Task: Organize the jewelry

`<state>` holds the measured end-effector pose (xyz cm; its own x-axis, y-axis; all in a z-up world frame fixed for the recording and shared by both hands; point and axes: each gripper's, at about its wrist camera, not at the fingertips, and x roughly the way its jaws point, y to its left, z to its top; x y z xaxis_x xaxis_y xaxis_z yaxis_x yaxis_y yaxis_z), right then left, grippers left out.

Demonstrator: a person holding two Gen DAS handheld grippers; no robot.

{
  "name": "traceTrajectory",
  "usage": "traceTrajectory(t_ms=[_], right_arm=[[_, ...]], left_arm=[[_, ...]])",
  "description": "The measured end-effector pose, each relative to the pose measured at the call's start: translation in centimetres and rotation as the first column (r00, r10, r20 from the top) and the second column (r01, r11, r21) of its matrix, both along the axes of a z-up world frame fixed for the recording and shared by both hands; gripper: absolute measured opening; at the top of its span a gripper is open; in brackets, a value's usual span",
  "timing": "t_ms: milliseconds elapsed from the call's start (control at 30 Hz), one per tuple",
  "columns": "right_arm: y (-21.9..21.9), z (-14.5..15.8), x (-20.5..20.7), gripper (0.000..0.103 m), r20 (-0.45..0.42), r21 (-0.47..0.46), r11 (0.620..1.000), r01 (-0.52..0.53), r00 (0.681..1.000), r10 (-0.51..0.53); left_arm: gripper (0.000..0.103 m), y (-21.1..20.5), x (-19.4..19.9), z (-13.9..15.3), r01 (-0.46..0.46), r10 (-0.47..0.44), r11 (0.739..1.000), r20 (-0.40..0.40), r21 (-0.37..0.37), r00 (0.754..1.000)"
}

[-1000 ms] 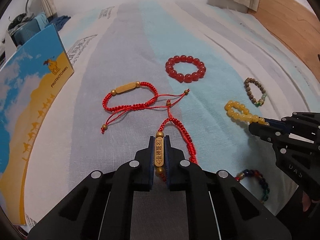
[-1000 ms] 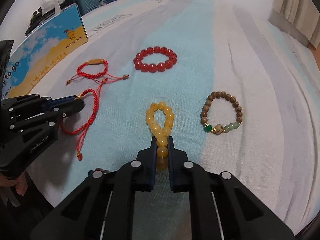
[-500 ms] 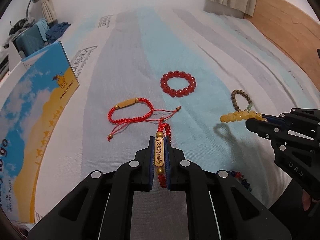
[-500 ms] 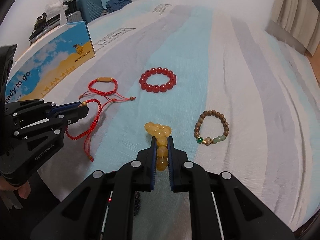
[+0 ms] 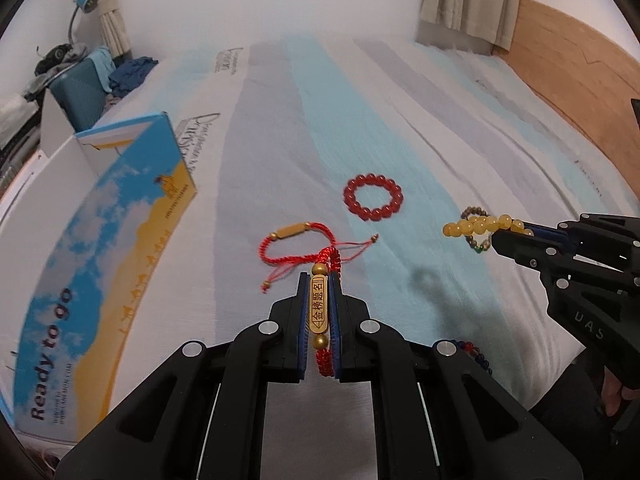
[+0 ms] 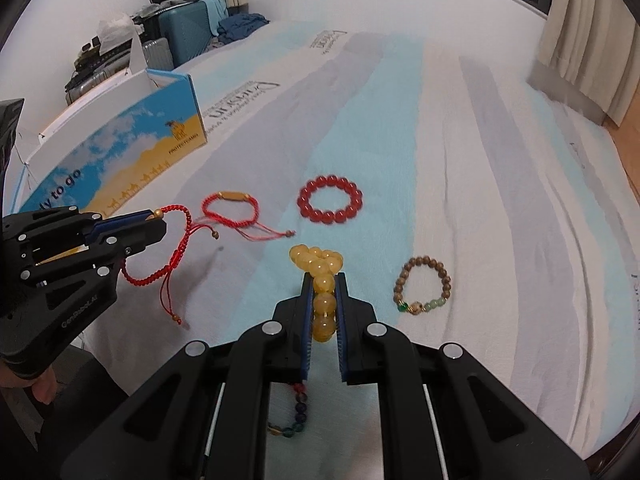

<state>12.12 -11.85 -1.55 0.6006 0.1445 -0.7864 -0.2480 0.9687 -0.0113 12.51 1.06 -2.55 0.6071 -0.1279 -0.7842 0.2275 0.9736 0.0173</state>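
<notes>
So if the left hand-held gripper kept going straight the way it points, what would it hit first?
Probably the red cord bracelet lying on the bed, just ahead of the left hand-held gripper. Depth is unclear, since the gripper is raised and holds its own bracelet.

A big blue and yellow box (image 5: 100, 248) sits on the striped bed (image 5: 304, 128), left of the tongs. A teal suitcase (image 6: 186, 34) stands far behind it.

The matte black left gripper (image 5: 319, 292) and right gripper (image 6: 324, 292) share angular linkage arms, round silver screws and blue-lined fingers (image 6: 307, 320). White lettering, perhaps "UAS", marks one at four o'clock; bare fingertips show beneath.
</notes>
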Motion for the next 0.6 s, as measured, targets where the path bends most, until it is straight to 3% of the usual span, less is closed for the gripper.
traceTrajectory(t_ms=[600], right_arm=[[6.4, 7.7, 0.4, 0.009, 0.107, 0.01, 0.997, -0.07, 0.992, 0.069]], left_arm=[[0.008, 6.2, -0.9, 7.2, -0.084, 0.083, 0.996, 0.072, 0.006, 0.994]])
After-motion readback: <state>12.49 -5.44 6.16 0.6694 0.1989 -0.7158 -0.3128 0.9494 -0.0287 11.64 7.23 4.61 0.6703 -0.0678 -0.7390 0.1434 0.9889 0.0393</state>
